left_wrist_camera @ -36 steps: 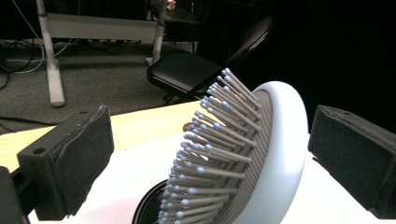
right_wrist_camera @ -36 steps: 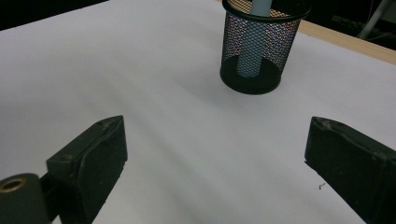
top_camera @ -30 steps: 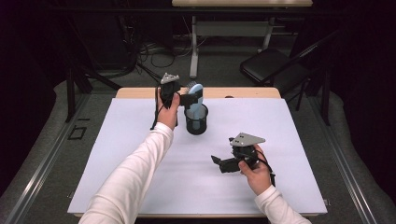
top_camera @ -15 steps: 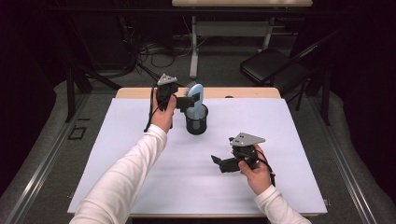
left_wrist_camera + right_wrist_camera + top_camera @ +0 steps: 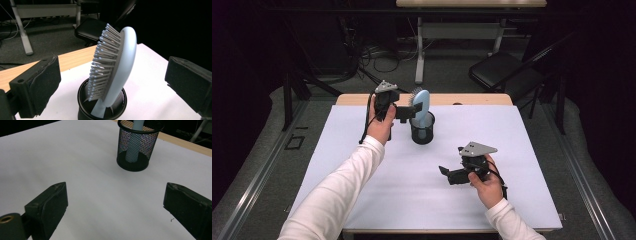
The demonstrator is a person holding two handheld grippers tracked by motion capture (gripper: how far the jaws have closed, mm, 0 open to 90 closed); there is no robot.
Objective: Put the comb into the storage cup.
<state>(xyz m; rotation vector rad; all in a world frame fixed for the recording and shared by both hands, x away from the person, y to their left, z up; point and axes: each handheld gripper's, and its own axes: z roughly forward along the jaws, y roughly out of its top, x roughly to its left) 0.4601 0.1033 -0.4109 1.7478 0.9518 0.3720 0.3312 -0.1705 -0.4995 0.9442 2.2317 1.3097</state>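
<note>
High view, left to right: your left gripper (image 5: 412,111) hangs over the far side of the white table (image 5: 362,200), its jaws spread wide and empty, just beside the pale blue oval bristle hairbrush (image 5: 421,105). That brush stands handle-down, tilted, in the black wire-mesh cup (image 5: 422,131). In the left gripper view the brush head (image 5: 117,62) sits between the jaws, touching neither. Your right gripper (image 5: 445,172) rests low near the table's middle, well apart from the cup, jaws also wide and holding nothing.
</note>
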